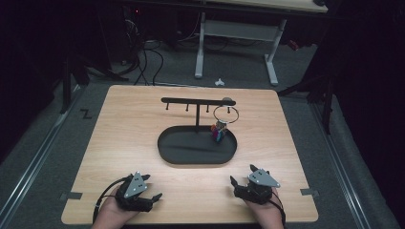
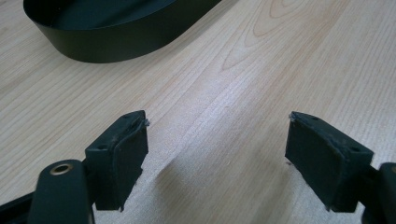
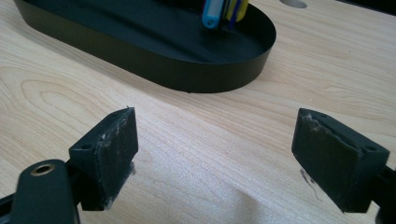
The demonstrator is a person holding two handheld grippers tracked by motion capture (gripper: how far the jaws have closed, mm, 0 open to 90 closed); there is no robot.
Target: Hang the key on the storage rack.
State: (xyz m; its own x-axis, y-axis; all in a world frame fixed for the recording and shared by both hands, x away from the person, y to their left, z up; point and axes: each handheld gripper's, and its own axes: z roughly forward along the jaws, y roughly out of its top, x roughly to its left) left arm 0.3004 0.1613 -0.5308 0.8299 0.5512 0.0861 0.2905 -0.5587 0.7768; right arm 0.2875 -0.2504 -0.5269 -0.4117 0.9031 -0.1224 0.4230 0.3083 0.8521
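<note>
- Nearest us, our left gripper and right gripper rest on the worktop, well apart.
- Both sets of fingers gape wide with nothing between them.
- We see the key ring hanging from the black rack, its coloured tags dangling over the oval tray beyond both grippers.
</note>
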